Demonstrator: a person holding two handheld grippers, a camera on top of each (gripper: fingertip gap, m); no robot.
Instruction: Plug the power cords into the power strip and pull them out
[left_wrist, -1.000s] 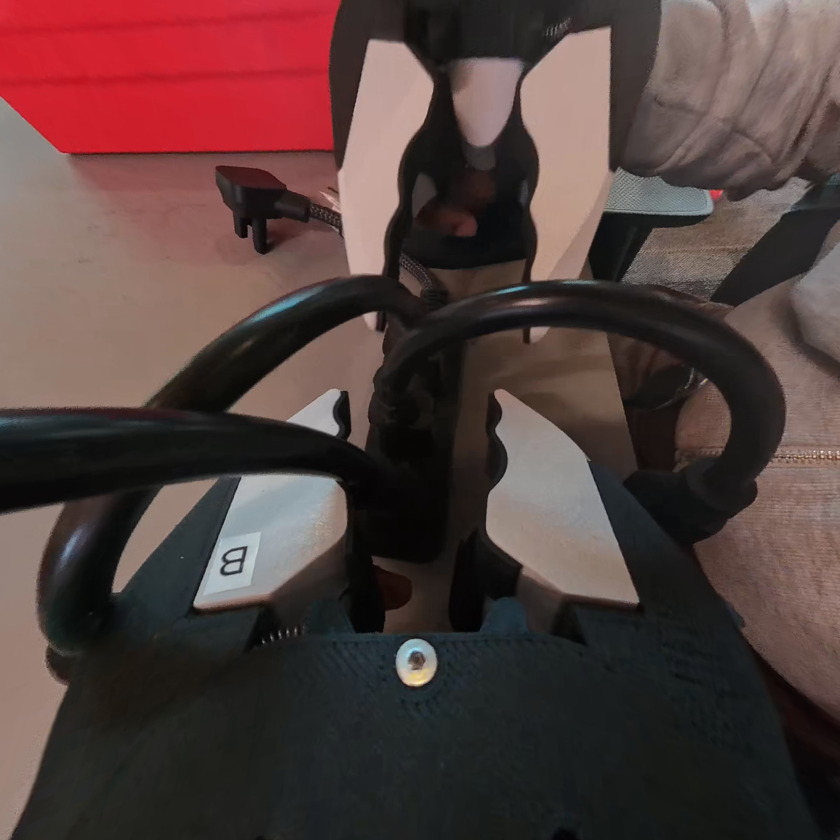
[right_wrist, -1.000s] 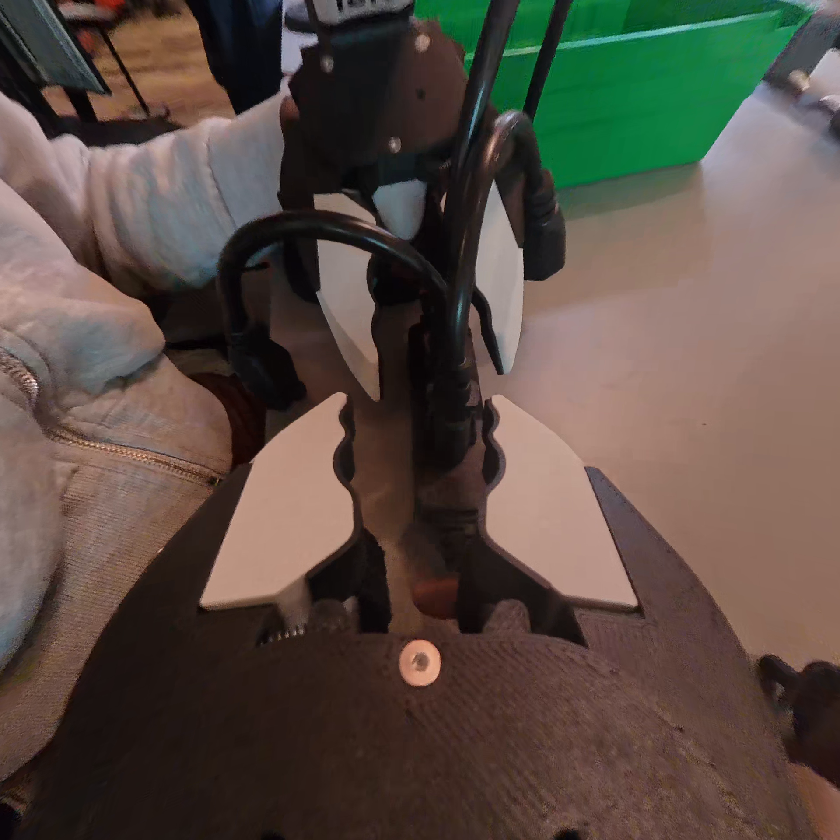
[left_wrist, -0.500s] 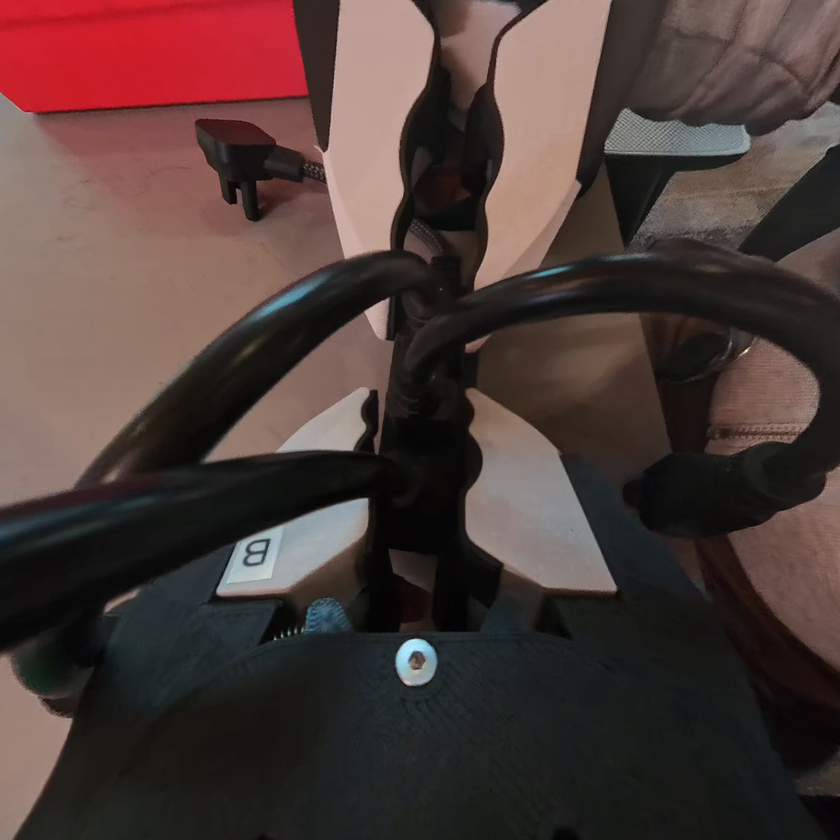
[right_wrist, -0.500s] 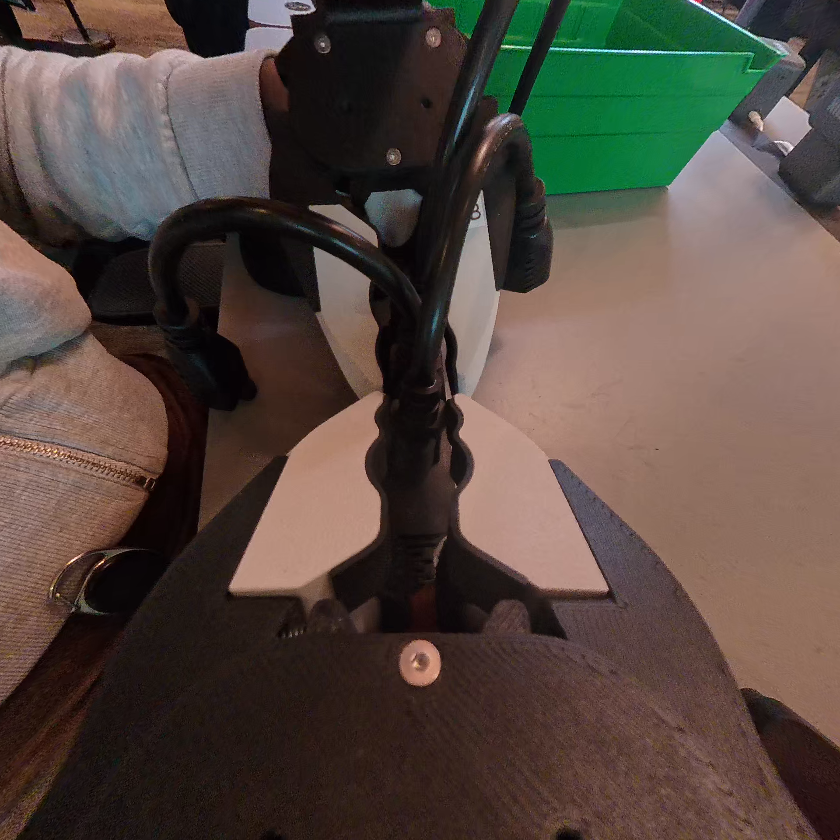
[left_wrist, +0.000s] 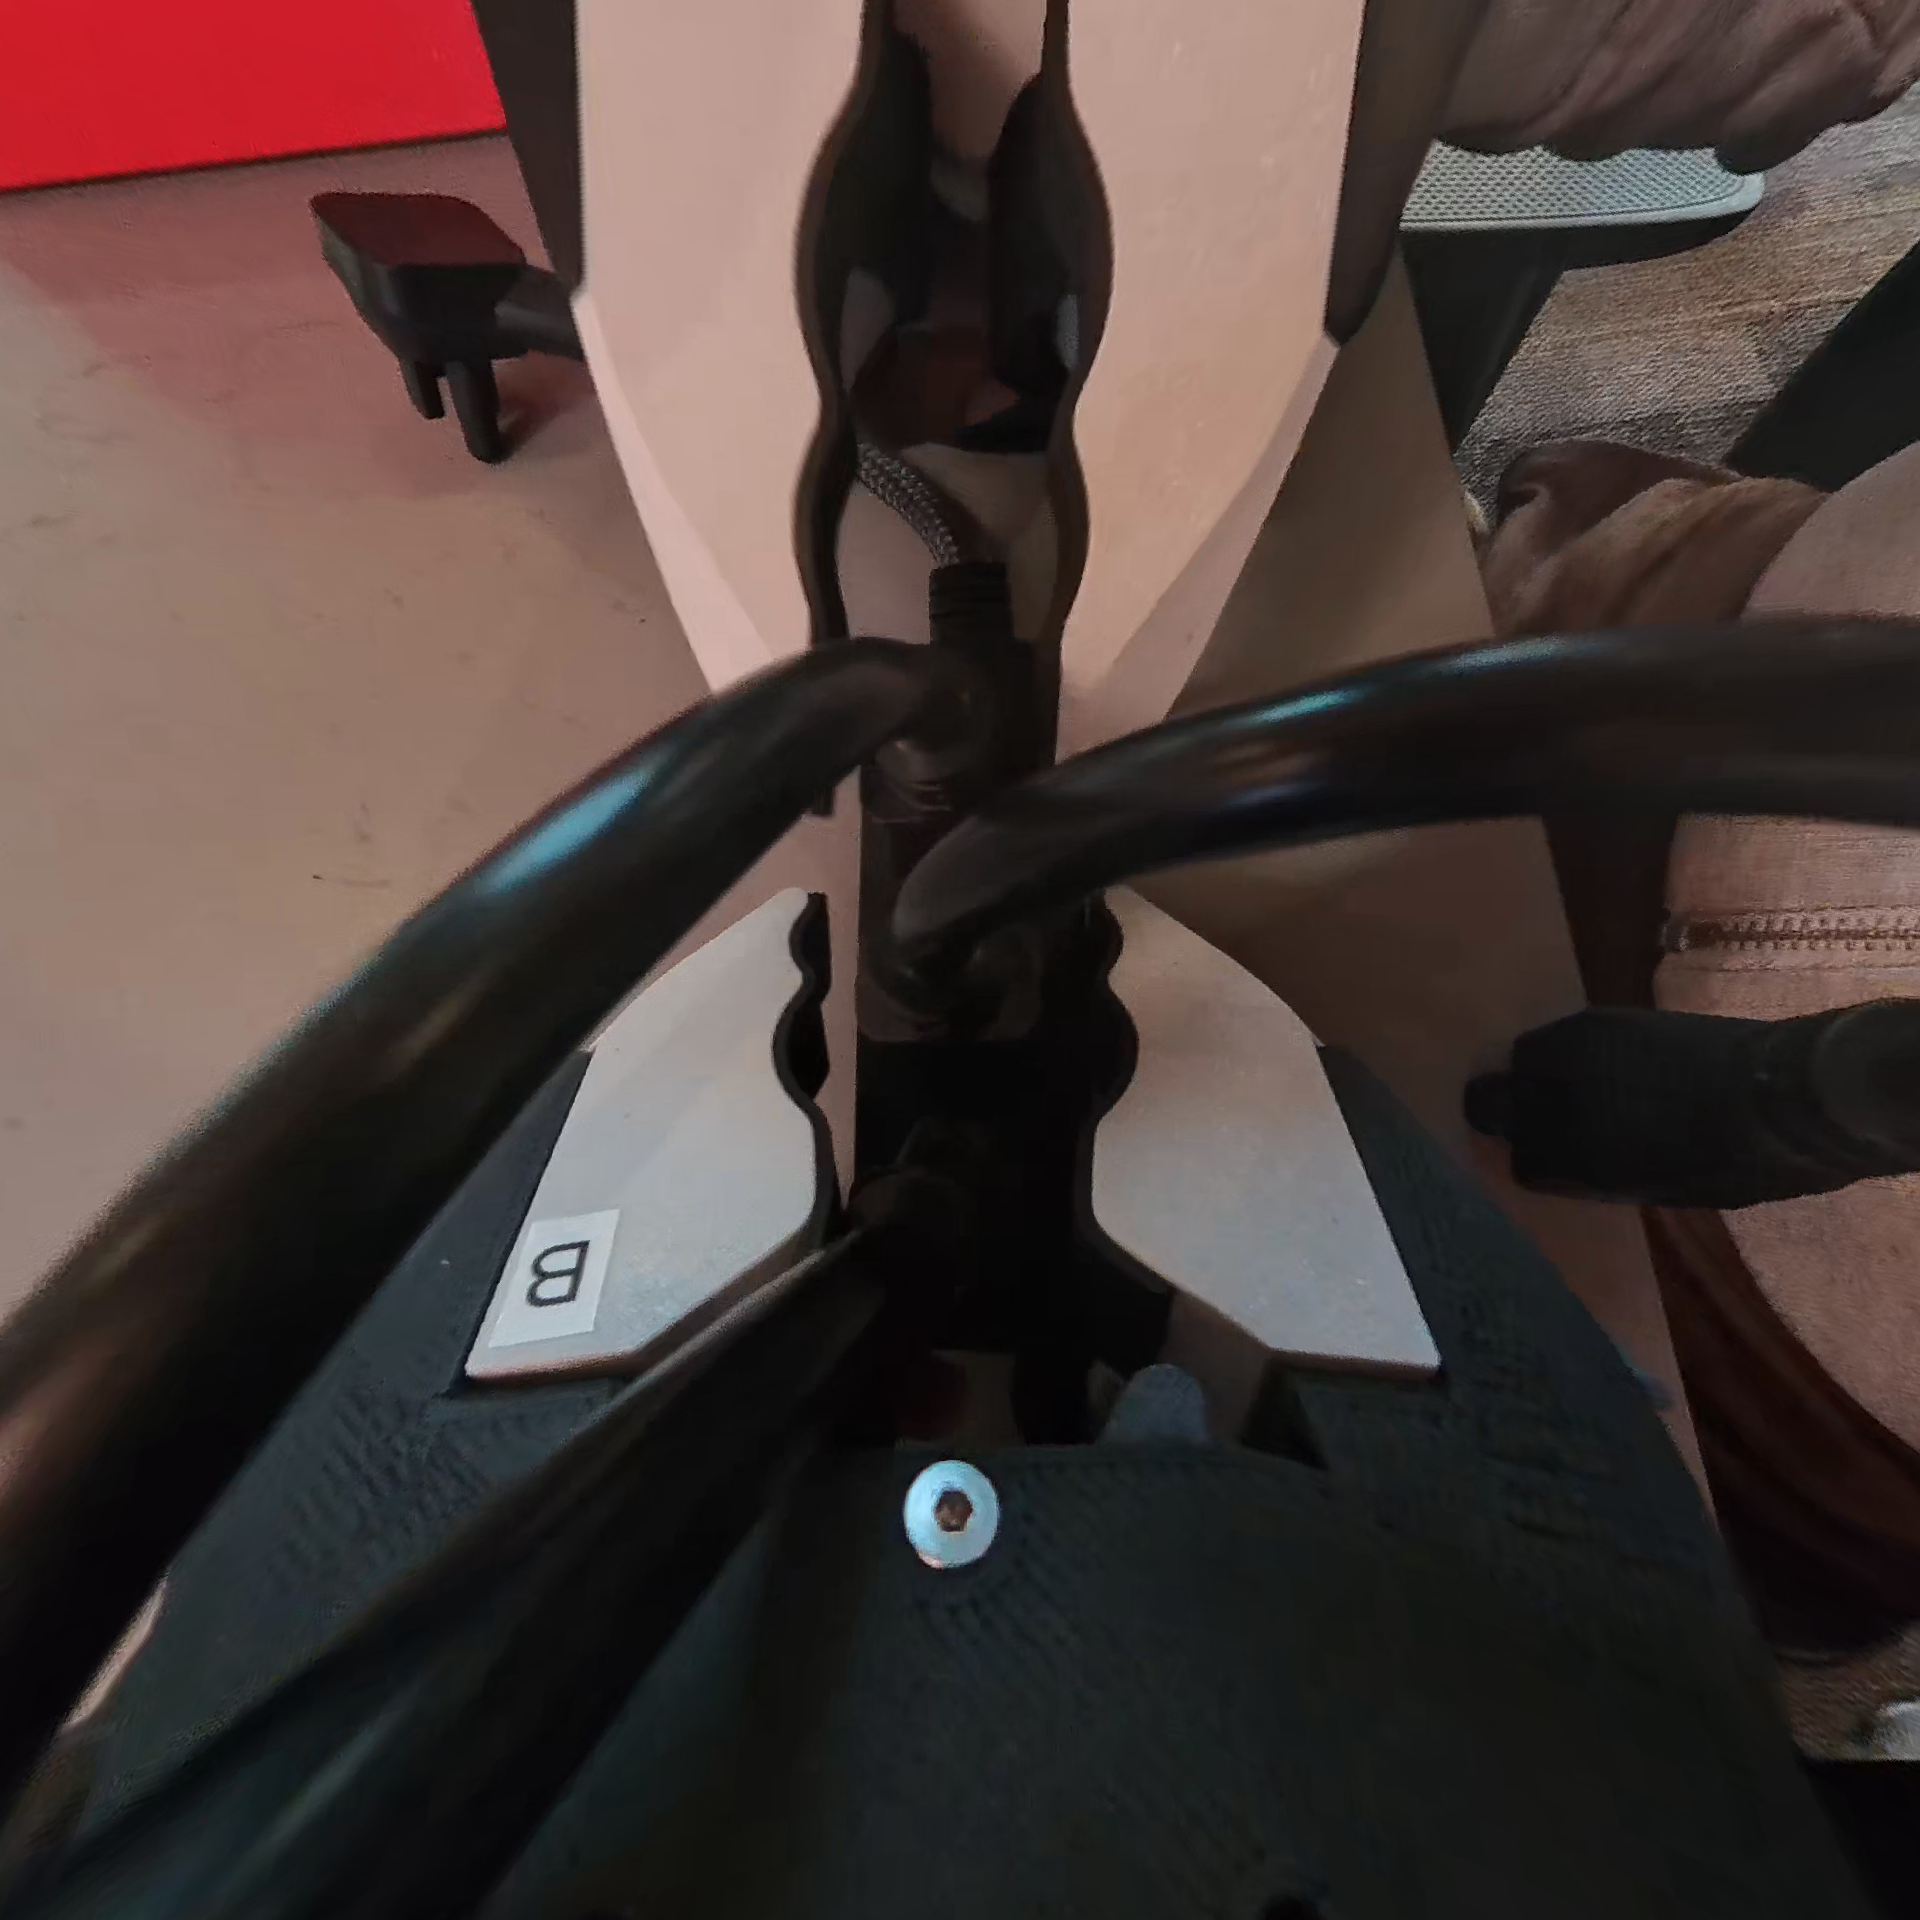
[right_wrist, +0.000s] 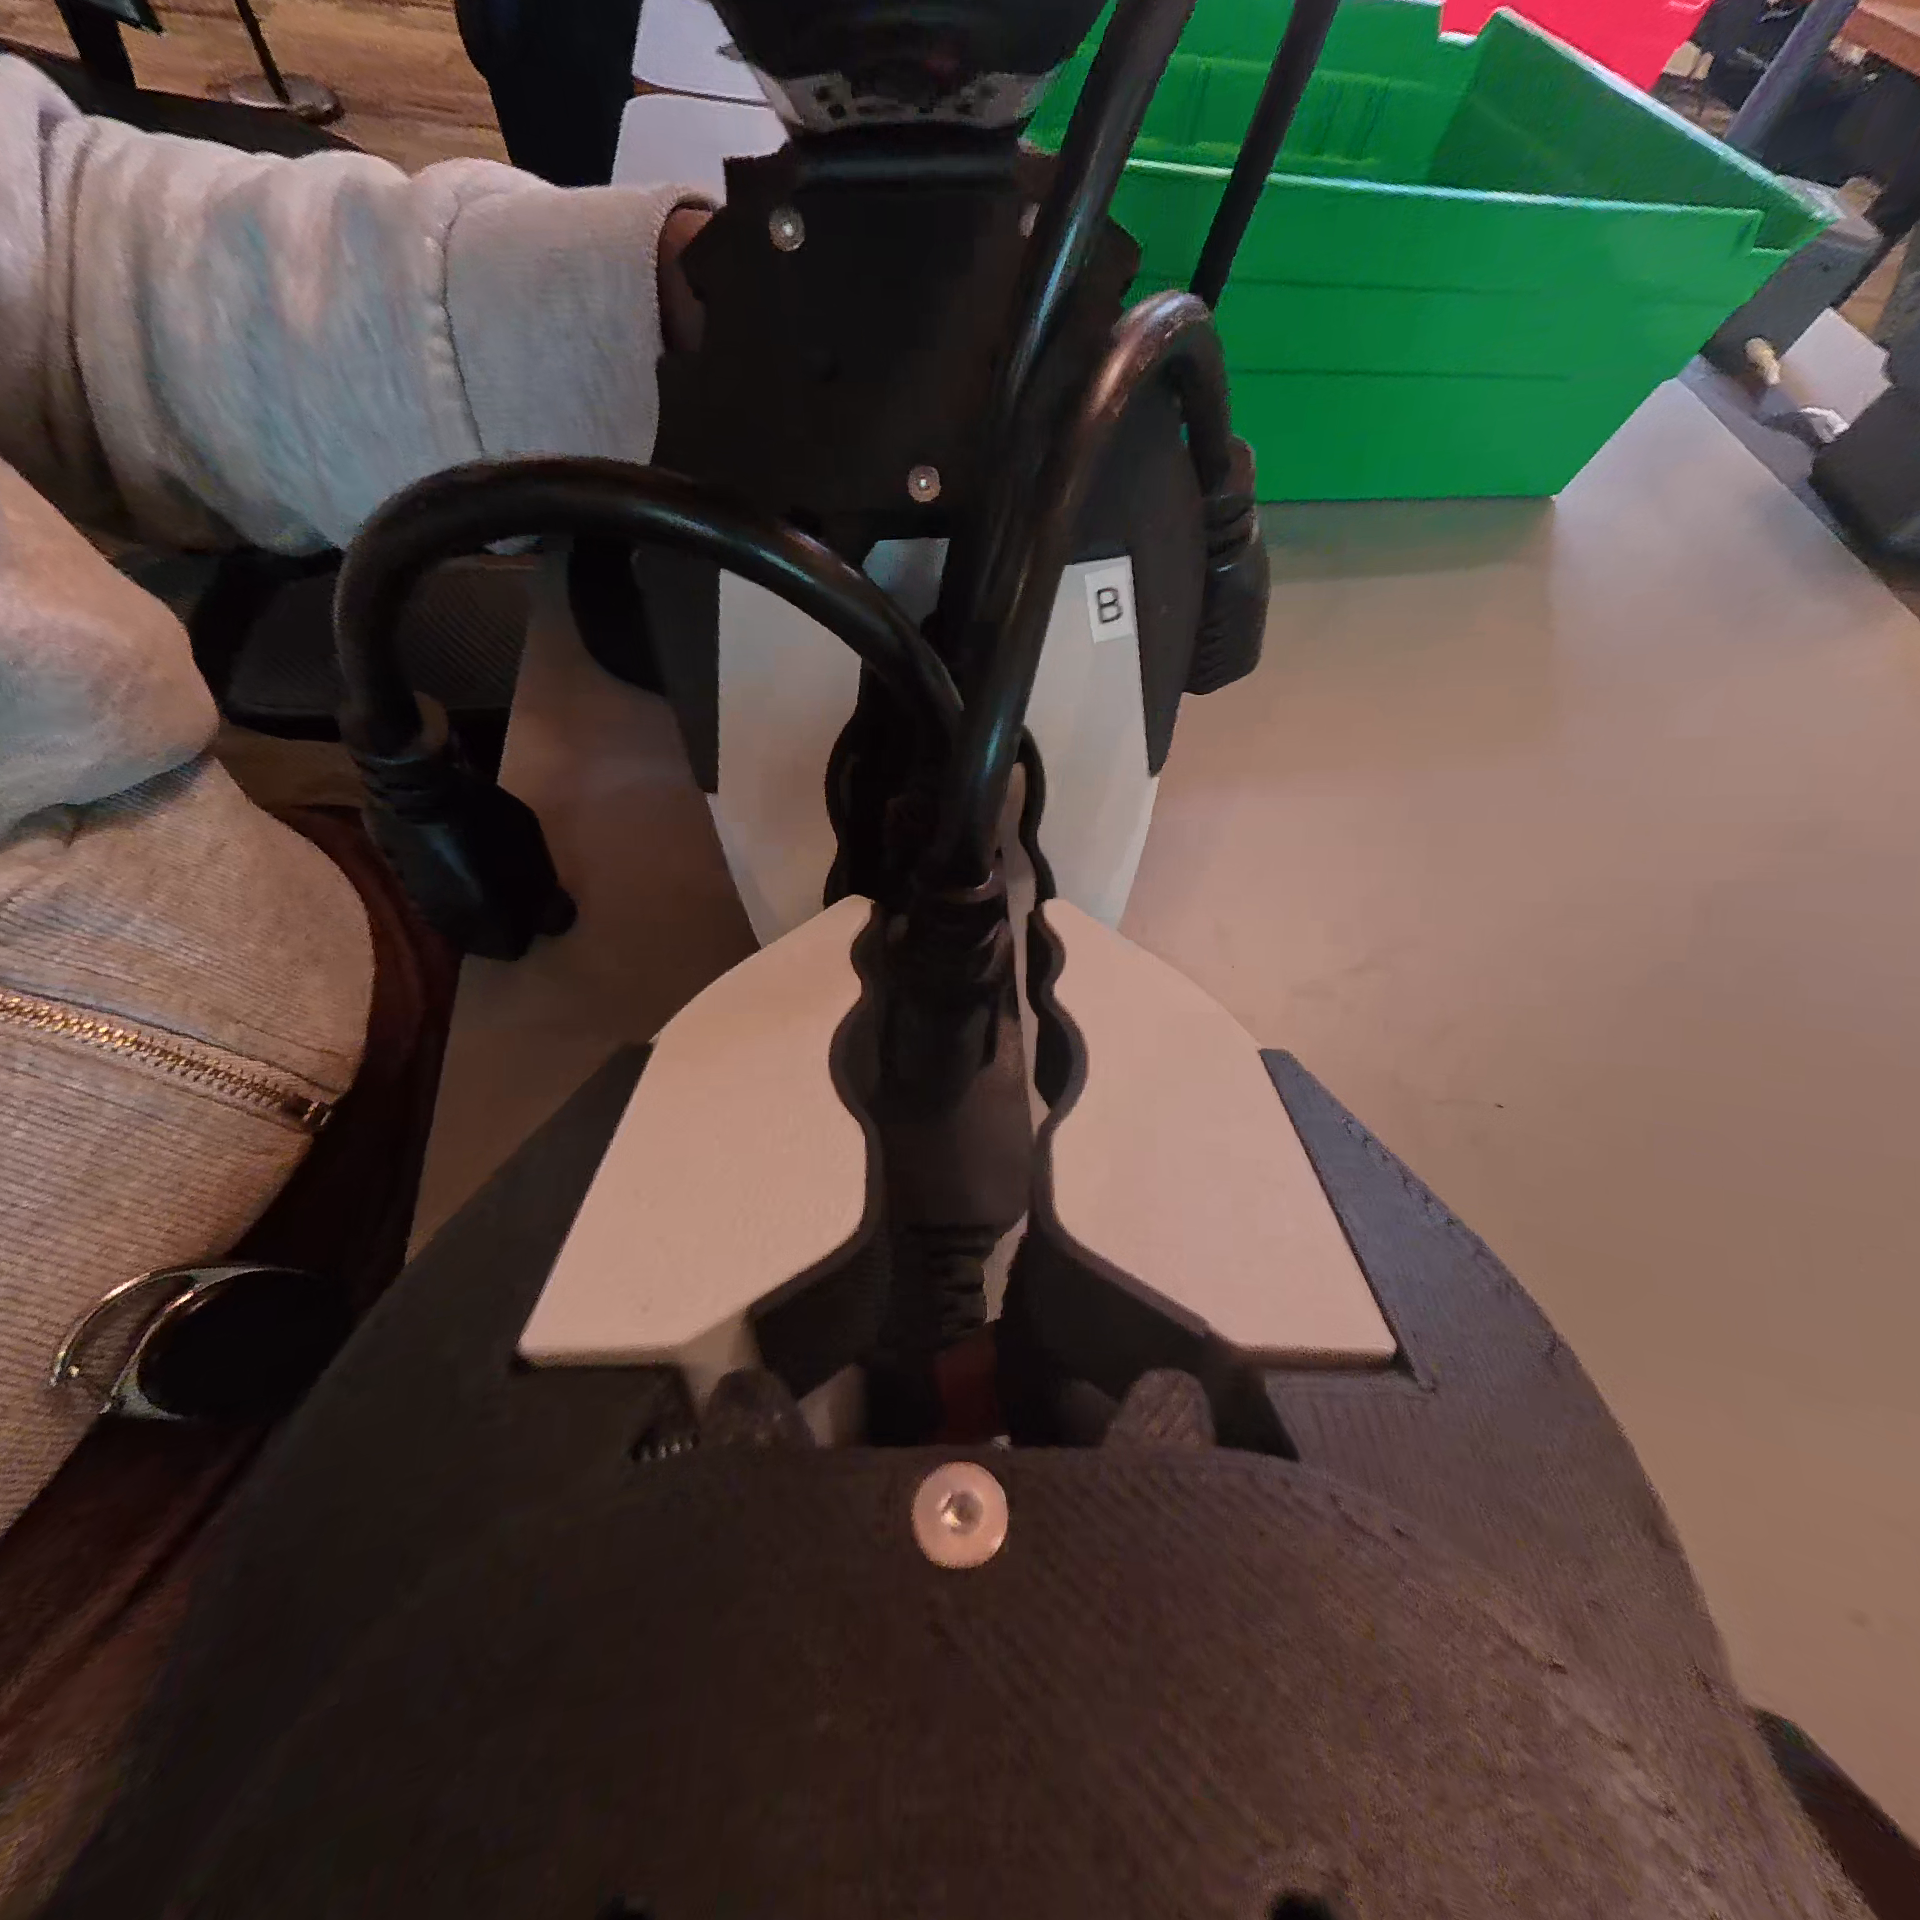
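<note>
A narrow black power strip (left_wrist: 966, 1091) hangs in the air between my two grippers, which face each other. My left gripper (left_wrist: 961, 914) is shut on one end of it. My right gripper (right_wrist: 951, 914) is shut on the other end (right_wrist: 945, 1091) and shows across from me in the left wrist view (left_wrist: 935, 665). Two thick black power cords (left_wrist: 520, 883) (left_wrist: 1455, 717) are plugged into the strip and arch outward. Their free connectors (right_wrist: 457, 852) (right_wrist: 1231, 582) dangle. The strip's braided cable (left_wrist: 904, 499) leads to its black plug (left_wrist: 416, 260) lying on the table.
A beige table (right_wrist: 1558, 831) lies below. A green bin (right_wrist: 1455, 312) stands at its far end in the right wrist view and a red box (left_wrist: 208, 83) in the left wrist view. The person's grey sleeve (right_wrist: 260, 343) and a chair (left_wrist: 1558, 187) are close by. Spacing between my two grippers at the tips: around 4 cm.
Both grippers were open around the power strip a second ago and have closed on it. They have also moved closer together.
</note>
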